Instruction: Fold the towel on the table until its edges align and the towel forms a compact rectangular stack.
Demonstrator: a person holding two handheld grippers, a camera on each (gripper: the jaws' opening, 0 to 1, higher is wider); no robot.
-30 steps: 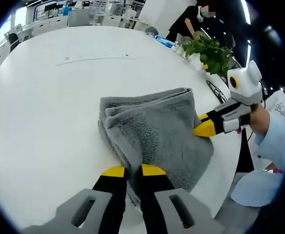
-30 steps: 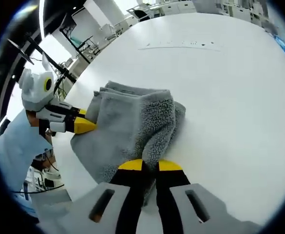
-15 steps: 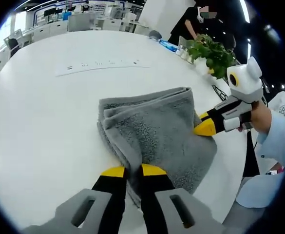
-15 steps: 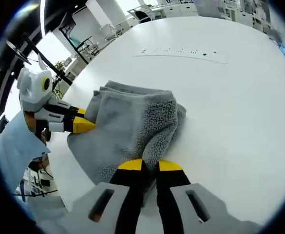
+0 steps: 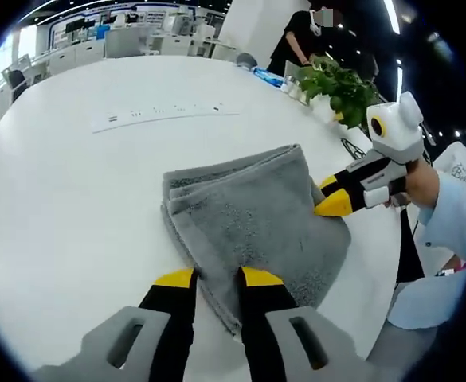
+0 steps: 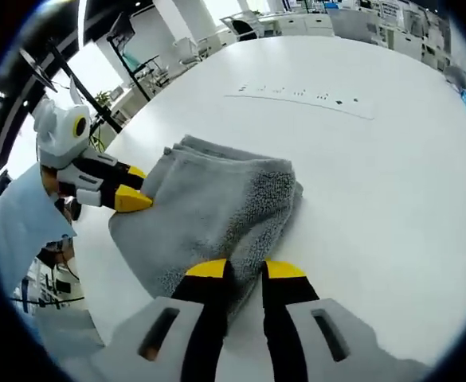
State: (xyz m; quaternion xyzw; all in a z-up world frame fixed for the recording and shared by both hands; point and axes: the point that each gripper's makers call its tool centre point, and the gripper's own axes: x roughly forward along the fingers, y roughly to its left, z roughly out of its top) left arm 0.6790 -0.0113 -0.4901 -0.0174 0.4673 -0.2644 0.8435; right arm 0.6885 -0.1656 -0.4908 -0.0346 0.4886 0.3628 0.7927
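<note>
A grey towel (image 5: pixel 248 211) lies folded in several layers on the white table (image 5: pixel 65 183), near its edge. My left gripper (image 5: pixel 217 278) stands open at the towel's near edge, with cloth lying loose between its yellow tips. My right gripper (image 5: pixel 328 199) reaches the towel's right side in the left gripper view. In the right gripper view the same towel (image 6: pixel 213 199) lies flat. There my right gripper (image 6: pixel 247 269) is open a little, its jaws astride the towel's near edge, and the left gripper (image 6: pixel 133 187) touches the towel's left side.
A long white strip (image 5: pixel 165 118) with small marks lies on the table beyond the towel, also the strip (image 6: pixel 304 99). A potted green plant (image 5: pixel 340 83) stands at the table's far right edge. A person in dark clothes (image 5: pixel 296 40) stands behind it. A light blue sleeve (image 5: pixel 448 215) holds the right gripper.
Both pairs of jaws have spread apart and let go of the towel's edge. The pinched ridge of cloth has dropped flat. Both cameras have shifted slightly.
</note>
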